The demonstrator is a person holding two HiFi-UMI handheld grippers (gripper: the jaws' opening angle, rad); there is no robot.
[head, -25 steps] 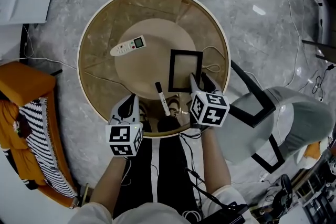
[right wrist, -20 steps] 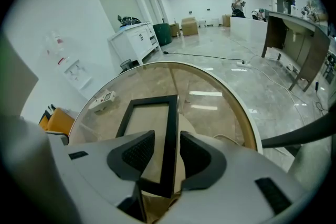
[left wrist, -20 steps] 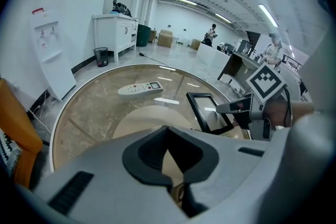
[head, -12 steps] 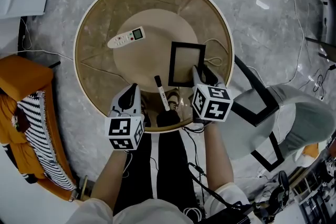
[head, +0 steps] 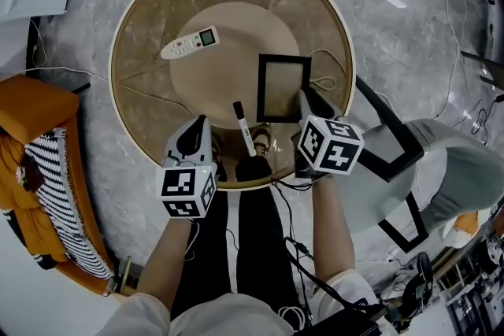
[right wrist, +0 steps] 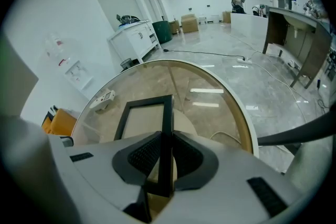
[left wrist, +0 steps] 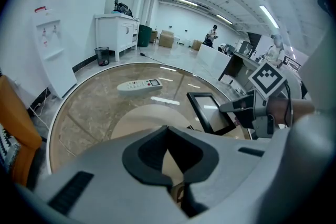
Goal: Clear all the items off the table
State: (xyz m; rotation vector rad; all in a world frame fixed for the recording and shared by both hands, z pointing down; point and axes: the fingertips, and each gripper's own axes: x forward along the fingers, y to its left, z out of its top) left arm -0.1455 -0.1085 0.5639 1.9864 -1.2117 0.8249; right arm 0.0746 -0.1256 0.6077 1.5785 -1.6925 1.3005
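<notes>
A black picture frame (head: pixel 283 86) lies on the round glass table (head: pixel 126 27), right of centre. My right gripper (head: pixel 309 108) is at the frame's near right edge, and its jaws are closing. In the right gripper view the frame's edge (right wrist: pixel 167 113) stands between the pads, which touch it on both sides. A white remote (head: pixel 190 43) lies at the far left, and a black-and-white marker (head: pixel 243 127) lies near the front edge. My left gripper (head: pixel 197 131) hovers at the front left rim, shut and holding nothing.
A thin cable (head: pixel 324 81) loops on the table beside the frame. An orange seat with striped cloth (head: pixel 35 130) stands to the left, and a white chair (head: pixel 441 169) to the right. Cables trail over the marble floor.
My right gripper has shifted along the frame's right edge and its jaws have drawn in onto it. The left gripper has barely moved.
</notes>
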